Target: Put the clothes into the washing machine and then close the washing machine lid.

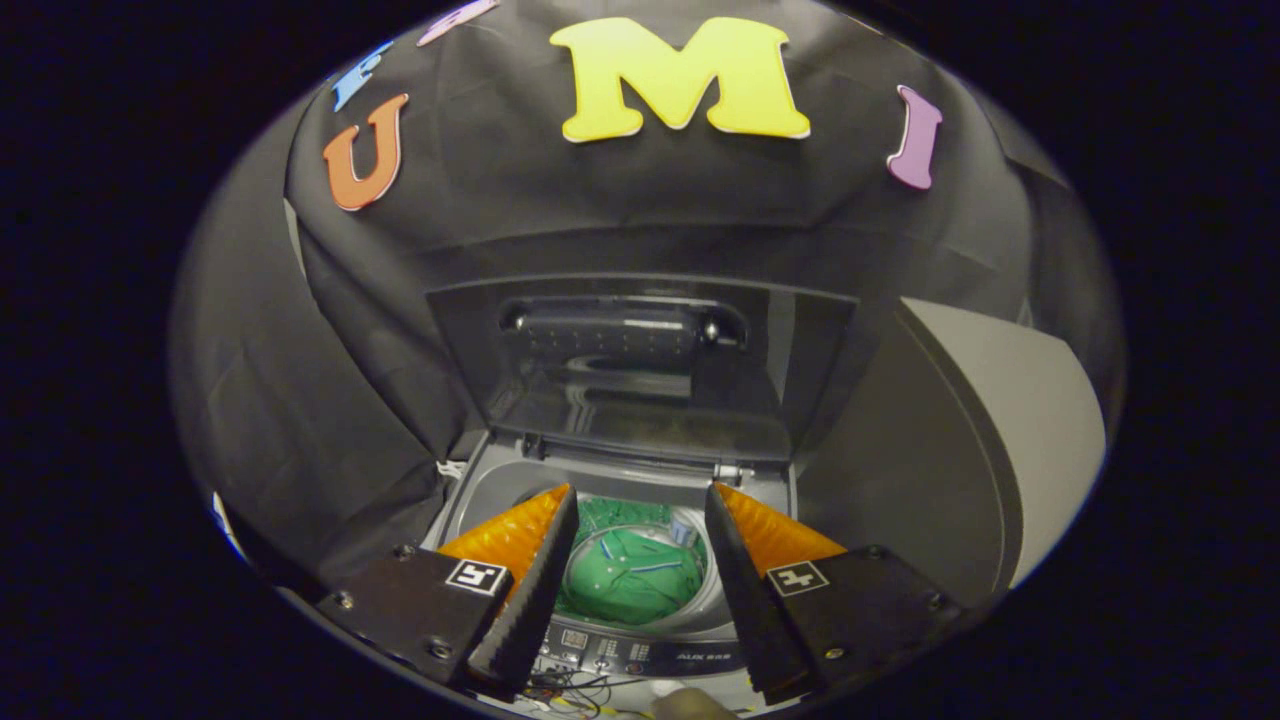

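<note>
1. My tool hangs above the washing machine, fingers spread wide with nothing between them; it holds nothing.
2. Just under the fingers I see the control panel with some loose wires at its near edge.
3. Through the gap between the fingers, down in the drum, lies the green clothes item; I judge the loading step done.
4. Beyond the fingertips the lid stands upright, hinged along the far rim of the opening, its handle near the top edge.
5. Key relation: the lid is straight ahead and higher than the tool, its long axis crosswise to the fingers. I judge closing needs a reach forward and up, then pulling toward me.
</note>
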Action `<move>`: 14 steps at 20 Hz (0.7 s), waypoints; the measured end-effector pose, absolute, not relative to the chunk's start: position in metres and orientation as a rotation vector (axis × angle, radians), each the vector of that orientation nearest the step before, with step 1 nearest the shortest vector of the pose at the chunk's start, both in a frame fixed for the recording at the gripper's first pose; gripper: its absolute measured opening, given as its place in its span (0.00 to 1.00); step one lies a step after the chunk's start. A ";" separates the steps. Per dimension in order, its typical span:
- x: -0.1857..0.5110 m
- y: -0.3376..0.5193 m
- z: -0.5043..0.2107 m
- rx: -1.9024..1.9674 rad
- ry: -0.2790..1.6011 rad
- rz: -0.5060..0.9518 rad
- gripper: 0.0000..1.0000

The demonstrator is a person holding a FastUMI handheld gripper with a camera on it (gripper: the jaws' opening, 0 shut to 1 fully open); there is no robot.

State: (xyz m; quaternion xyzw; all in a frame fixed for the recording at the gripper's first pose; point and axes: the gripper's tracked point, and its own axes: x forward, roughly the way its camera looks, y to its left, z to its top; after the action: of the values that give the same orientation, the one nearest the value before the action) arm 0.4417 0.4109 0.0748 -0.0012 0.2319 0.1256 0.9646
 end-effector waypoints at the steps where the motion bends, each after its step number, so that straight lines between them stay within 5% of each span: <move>1: 0.444 0.412 0.080 -0.007 0.456 0.252 0.80; 14: 0.499 0.440 0.154 0.029 0.364 0.257 0.80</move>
State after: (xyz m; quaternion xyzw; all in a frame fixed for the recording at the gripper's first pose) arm 0.4985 0.4401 0.1541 0.0145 0.1806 0.1273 0.9752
